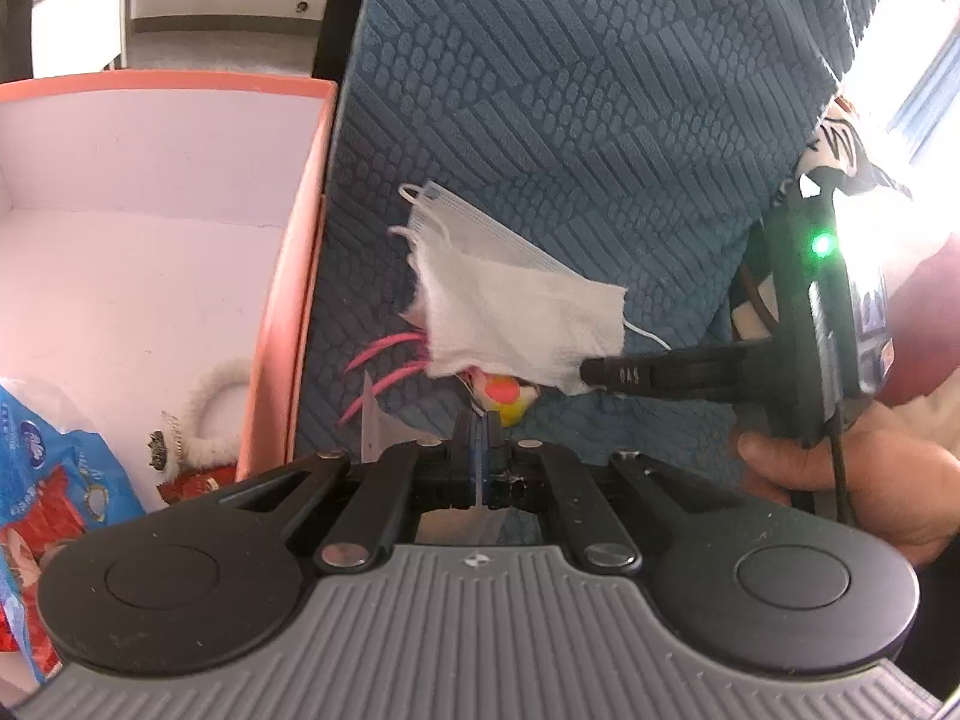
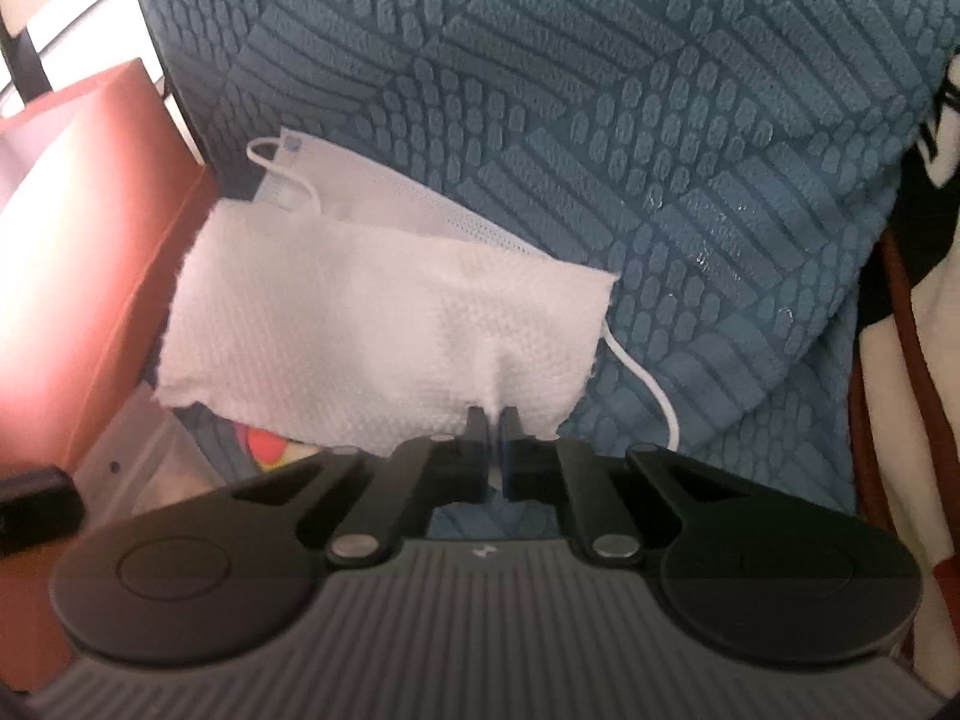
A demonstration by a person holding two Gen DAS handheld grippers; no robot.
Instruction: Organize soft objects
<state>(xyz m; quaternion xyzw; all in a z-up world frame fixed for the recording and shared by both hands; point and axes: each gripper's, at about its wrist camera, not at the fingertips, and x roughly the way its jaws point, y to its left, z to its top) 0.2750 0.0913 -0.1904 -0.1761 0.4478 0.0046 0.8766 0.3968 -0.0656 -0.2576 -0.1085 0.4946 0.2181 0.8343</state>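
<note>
Right gripper (image 2: 493, 417) clenched on tissue (image 2: 384, 330) edge, atop mask (image 2: 372, 183) on blue cushion (image 2: 600, 90), beside box (image 1: 288, 276). Left gripper (image 1: 477, 429) clamped on clear packet (image 1: 372, 420). Thin pinch: could tear tissue, or drag mask along.

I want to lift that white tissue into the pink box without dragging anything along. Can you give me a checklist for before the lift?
1. Right hand-held gripper shut on the white tissue: ok.
2. Tissue free of the face mask beneath it: cannot tell; they overlap.
3. Left hand-held gripper clear of the tissue: ok; it is shut on a thin clear packet.
4. Pink box open, with room: ok.
5. Small toy under the tissue not caught: cannot tell.
</note>
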